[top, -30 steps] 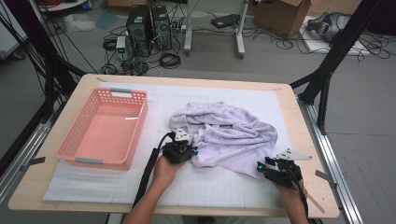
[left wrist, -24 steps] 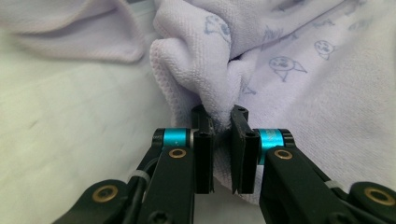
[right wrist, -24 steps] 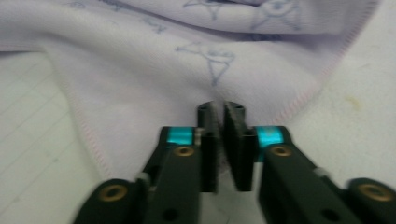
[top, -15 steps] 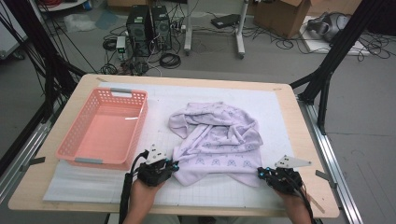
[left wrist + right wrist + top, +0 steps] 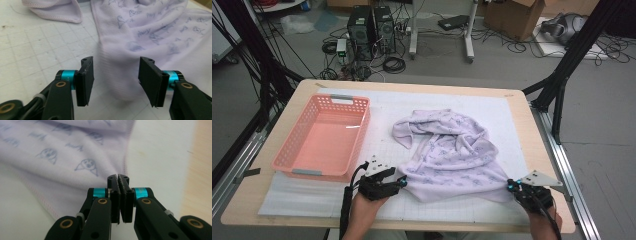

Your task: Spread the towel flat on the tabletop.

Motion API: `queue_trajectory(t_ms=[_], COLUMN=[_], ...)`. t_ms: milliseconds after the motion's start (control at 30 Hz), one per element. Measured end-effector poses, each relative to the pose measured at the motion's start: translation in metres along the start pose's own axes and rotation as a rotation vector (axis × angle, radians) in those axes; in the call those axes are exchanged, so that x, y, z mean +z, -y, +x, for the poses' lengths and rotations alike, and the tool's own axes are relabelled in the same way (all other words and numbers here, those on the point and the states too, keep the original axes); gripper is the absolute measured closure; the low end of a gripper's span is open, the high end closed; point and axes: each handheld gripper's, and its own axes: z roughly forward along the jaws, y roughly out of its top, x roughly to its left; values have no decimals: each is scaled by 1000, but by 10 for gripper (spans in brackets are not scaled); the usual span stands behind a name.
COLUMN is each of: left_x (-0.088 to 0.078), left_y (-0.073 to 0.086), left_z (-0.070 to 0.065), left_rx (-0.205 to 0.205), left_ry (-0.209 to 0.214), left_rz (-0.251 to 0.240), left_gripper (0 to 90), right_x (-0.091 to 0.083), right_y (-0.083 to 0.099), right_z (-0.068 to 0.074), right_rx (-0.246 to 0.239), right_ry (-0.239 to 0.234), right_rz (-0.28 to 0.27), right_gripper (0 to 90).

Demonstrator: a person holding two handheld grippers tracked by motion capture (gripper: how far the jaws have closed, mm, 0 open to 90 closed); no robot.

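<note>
**Ana:** Since a second ago both hands have drawn back toward the near edge of the bench [image 5: 302, 95], and the lavender garment [image 5: 452, 155] has been dragged out flatter with them. From the high view, the left tool [image 5: 402, 181] sits at the cloth's near-left corner and the right tool [image 5: 510, 185] at its near-right corner. The pink basket [image 5: 323, 137] stands apart at the left, with nothing in it.

**Ben:** So which step is this?

**Ana:** I'd judge it's spreading the garment flat before a fold. Next the left tool will likely need a fresh hold on the near hem, without pulling against the right one.

**Ben:** What does the left gripper view add?

**Ana:** It shows the left tool [image 5: 115, 81] with its jaws apart; they have just been opening. A blurred fold of the garment [image 5: 150, 32] hangs between them, but neither pad presses it. From above you couldn't tell it had let go.

**Ben:** And the right gripper view?

**Ana:** The right tool [image 5: 118, 178] has its jaws clamped together, and the garment [image 5: 62, 160] edge runs right into them, so it looks pinched at the tips. You also see the little printed faces and the stitched hem, which the high view blurs away.
</note>
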Motion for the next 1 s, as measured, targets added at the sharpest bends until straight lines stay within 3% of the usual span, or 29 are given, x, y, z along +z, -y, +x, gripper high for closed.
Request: queue_trajectory(t_ms=[67,167,333,533,600,700,733,767,833,867,900,1000], left_x=[0,-3,-4,24,31,37,39,40,41,43,44,44], left_y=[2,5,7,-5,-9,-13,-14,-16,-18,-20,-22,-28], left_z=[-2,-2,2,-1,-3,-4,-3,-2,2,5,8,18], left_rx=[8,7,-5,17,51,76,74,67,29,8,-2,-32], left_ry=[9,17,47,79,63,70,77,76,68,60,43,-24], left_rz=[7,7,18,81,91,107,101,91,52,38,28,-17], left_gripper=[454,453,447,438,482,717,785,798,810,812,813,819], right_x=[0,-1,-3,12,20,34,39,43,47,49,51,58], right_y=[5,6,1,-10,-12,-15,-17,-18,-24,-27,-30,-38], right_z=[-8,-9,-4,3,5,8,9,11,13,13,13,17], right_rx=[57,94,73,56,45,30,23,3,-24,-27,-27,-49], right_ry=[-41,-96,-159,-188,-213,-239,-245,-243,-239,-243,-249,-201], right_rz=[-7,-48,-95,-92,-76,-39,-26,-13,-12,-6,4,-11], right_gripper=[858,752,661,573,560,544,547,564,692,823,865,877])
